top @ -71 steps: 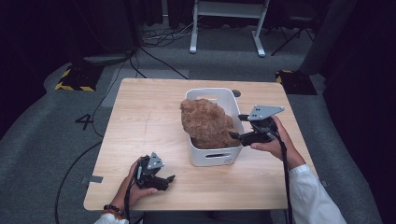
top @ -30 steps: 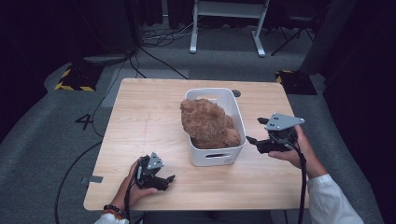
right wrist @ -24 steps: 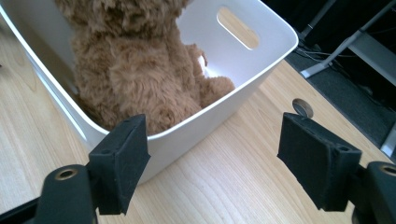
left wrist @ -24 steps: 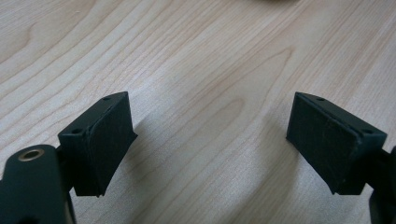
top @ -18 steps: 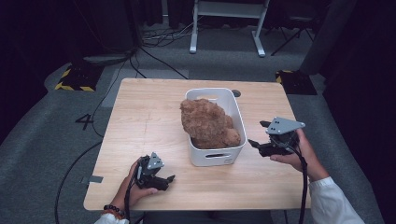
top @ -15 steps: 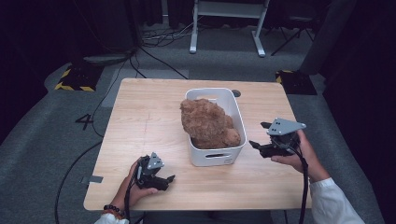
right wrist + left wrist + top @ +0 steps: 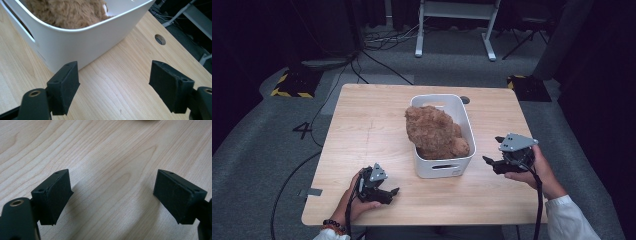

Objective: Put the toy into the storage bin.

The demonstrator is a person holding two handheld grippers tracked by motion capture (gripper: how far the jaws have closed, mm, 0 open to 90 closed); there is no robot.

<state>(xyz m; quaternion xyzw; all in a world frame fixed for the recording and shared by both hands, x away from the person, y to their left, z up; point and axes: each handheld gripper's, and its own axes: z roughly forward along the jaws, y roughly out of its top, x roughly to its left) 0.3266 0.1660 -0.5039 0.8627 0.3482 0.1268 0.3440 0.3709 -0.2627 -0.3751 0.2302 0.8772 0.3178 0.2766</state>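
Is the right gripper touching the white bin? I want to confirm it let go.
Apart. In the right gripper view, bare table wood lies between the open right gripper and the white bin; the high view shows the same gap.

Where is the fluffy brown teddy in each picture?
High view: the brown plush toy fills the white bin at table centre.
Left gripper view: not in it.
Right gripper view: top left, brown fur inside the bin.
Shared landmark: the bin's white wall.
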